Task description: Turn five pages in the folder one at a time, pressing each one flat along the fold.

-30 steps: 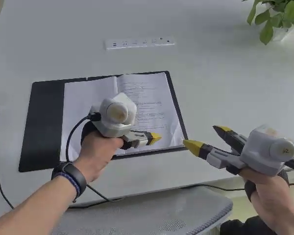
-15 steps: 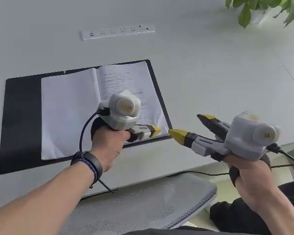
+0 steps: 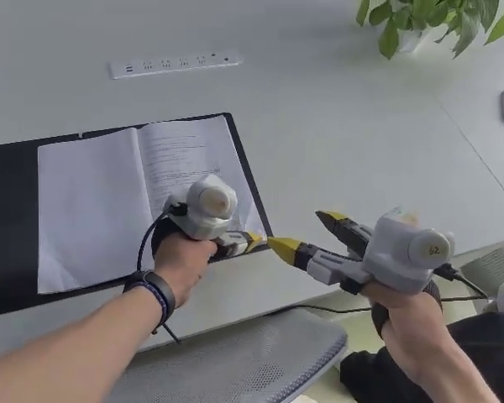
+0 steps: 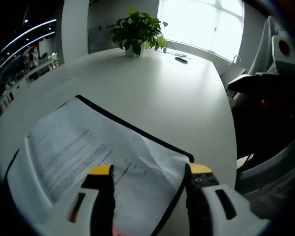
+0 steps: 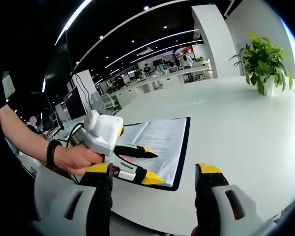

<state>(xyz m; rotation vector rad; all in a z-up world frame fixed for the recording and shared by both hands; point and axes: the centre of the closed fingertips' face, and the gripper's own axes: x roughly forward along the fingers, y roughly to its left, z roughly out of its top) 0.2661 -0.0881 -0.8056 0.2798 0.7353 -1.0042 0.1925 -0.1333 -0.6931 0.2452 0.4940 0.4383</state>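
White table (image 3: 353, 134) runs wide all round, in a big bright office. The black folder (image 3: 8, 210) lies open and flat on it, with its white paper facing up. The page (image 3: 193, 159) on the folder's right side has rows of small print. The blank page (image 3: 88, 201) is on the folder's left side, and the fold runs between the two.

My left gripper (image 3: 252, 241) is at the folder's near right corner. Its jaws are spread apart and not closed on anything. In the left gripper view the paper corner (image 4: 152, 157) lies in the gap between the two yellow tips, and it is a bit wrinkled there. I cannot tell if a jaw touches the paper. My left hand (image 3: 181, 256) is over the folder's near edge, with a dark band (image 3: 151, 290) on the wrist. A black cable (image 3: 141, 243) loops down from the gripper.

My right gripper (image 3: 305, 231) is off the folder, just past that same corner. Its jaws are wide apart too and hold nothing. Its tips point toward the left gripper, near it but not touching. My right hand (image 3: 403, 323) is further out from the folder, past the table's edge.

Beyond the folder's far edge lies a white power strip (image 3: 172, 64). Well off past the folder's right side stands a green plant (image 3: 420, 17). A grey chair (image 3: 235, 357) is on the folder's near side, below the table's edge.
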